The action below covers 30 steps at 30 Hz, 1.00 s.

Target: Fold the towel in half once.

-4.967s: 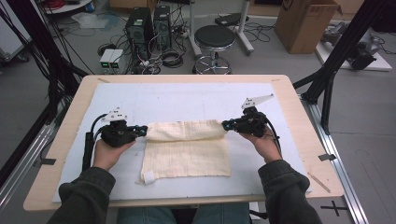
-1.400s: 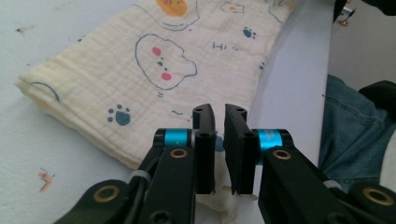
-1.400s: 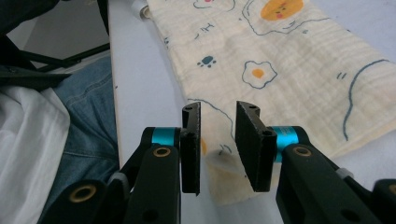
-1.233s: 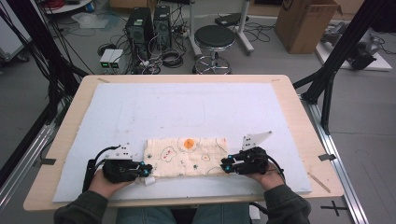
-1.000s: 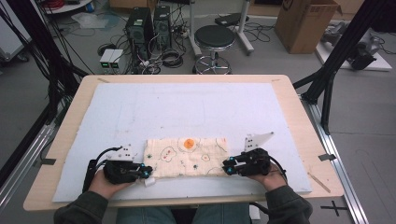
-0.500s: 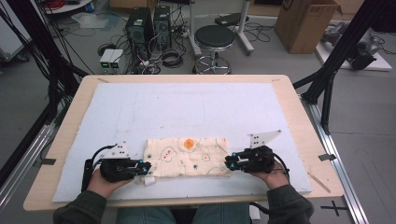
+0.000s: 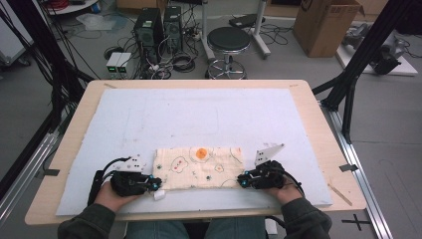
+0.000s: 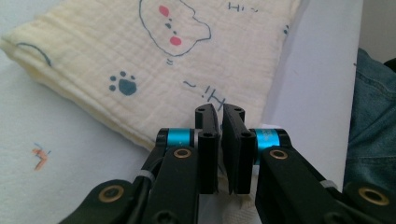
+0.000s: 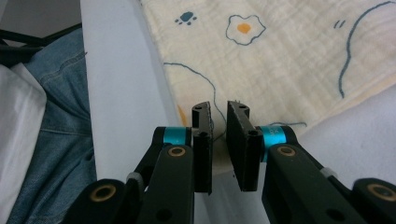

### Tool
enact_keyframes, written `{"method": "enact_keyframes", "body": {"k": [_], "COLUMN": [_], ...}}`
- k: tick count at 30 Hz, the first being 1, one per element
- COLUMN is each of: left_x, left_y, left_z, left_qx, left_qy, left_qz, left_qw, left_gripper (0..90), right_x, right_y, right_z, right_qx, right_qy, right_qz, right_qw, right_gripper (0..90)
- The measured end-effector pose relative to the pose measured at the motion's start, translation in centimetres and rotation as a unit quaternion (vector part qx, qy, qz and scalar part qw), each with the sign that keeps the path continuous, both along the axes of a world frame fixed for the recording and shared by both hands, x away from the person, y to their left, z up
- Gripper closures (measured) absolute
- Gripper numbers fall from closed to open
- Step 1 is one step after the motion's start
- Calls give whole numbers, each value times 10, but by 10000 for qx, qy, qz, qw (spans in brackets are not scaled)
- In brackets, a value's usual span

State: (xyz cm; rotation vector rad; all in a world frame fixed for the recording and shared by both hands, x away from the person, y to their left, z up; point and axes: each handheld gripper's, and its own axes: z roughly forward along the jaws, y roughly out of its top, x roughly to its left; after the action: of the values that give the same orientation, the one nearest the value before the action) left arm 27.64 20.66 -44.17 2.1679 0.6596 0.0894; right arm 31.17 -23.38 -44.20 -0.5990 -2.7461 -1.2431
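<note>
A cream cloth [image 7: 199, 169] printed with little animals, paw prints and a fried egg lies folded flat near the front edge of the white mat [image 7: 199, 109]. My left gripper [image 7: 155, 185] lies level at its lower left corner. In the left gripper view the jaws [image 8: 219, 114] are pressed together over that corner of the cloth [image 8: 163, 60]. My right gripper [image 7: 241, 180] lies at the lower right corner. Its jaws [image 9: 218, 109] have just been closing and stand a narrow gap apart, with the cloth's [image 9: 289, 56] edge lying flat in the gap.
A small white tag [image 7: 159, 195] sticks out by the left gripper's tip. The mat covers a wooden table [image 7: 318, 129] whose front edge is just behind my hands. The person's jeans [image 9: 56, 116] show below it. A stool [image 7: 229, 40], computers and a cardboard box stand beyond.
Five seconds ago both grippers held the cloth's fold at mid-table; it now lies folded near the front edge. In the last second the right gripper has slid slightly to the right.
</note>
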Motion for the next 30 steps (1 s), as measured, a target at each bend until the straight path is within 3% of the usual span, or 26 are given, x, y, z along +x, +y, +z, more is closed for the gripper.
{"method": "enact_keyframes", "body": {"k": [11,15,17,21,30], "left_x": [0,5,10,25,40], "left_y": [3,7,7,2,0], "left_z": [-1,4,8,15,22], "left_qx": [-7,-235,-430,-390,-575], "left_qy": [-21,-43,-125,-339,-266], "left_qz": [-66,76,232,518,693], "left_qw": [10000,9997,9987,9973,9956], "left_gripper": [836,803,798,804,770], "right_x": [-1,1,6,22,48], "right_y": [-3,-2,0,6,11], "right_z": [-2,1,7,16,24], "right_qx": [84,196,350,394,616], "right_qy": [-62,-20,-131,-284,-255], "right_qz": [3,17,-49,-276,-643], "right_qw": [9999,9998,9993,9984,9957], "right_gripper": [790,725,709,716,710]}}
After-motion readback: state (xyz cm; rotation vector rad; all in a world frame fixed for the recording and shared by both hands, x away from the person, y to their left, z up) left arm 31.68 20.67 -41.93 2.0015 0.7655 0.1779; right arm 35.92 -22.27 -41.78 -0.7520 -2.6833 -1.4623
